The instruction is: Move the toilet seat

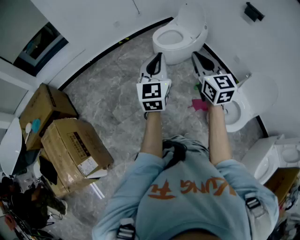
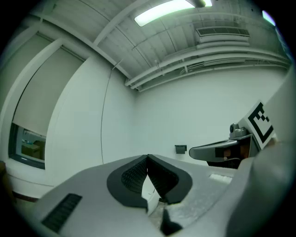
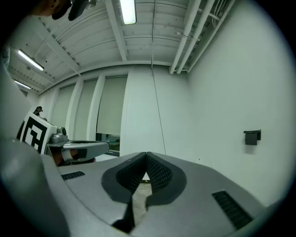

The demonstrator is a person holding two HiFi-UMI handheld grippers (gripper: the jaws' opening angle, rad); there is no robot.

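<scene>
The left gripper (image 1: pixel 159 56) and the right gripper (image 1: pixel 194 55) are held level and side by side in front of a person in a light blue shirt (image 1: pixel 187 197). In the left gripper view, the left gripper's (image 2: pixel 147 158) jaws are seen pressed together at the tips with nothing between them. In the right gripper view, the right gripper's (image 3: pixel 146 155) jaws are likewise closed on nothing. Each gripper is visible from the other's camera, the right one (image 2: pixel 217 151) at the edge of the left gripper view and the left one (image 3: pixel 81 148) at the edge of the right gripper view. The toilet (image 1: pixel 178 47) is set on the grey marble floor (image 1: pixel 108 89) against the curved white wall (image 1: pixel 103 23), ahead of both grippers and apart from them. Its lid (image 1: pixel 191 18) is raised and the bowl is uncovered; whether the toilet seat is up with the lid or down on the rim cannot be told. A second toilet (image 1: pixel 243 105) is placed to the right, with a pink object (image 1: pixel 200 104) on the floor just beside it. Cardboard boxes (image 1: pixel 75 150) are stacked to the left. A small black fixture (image 1: pixel 254 11) is mounted on the wall.
</scene>
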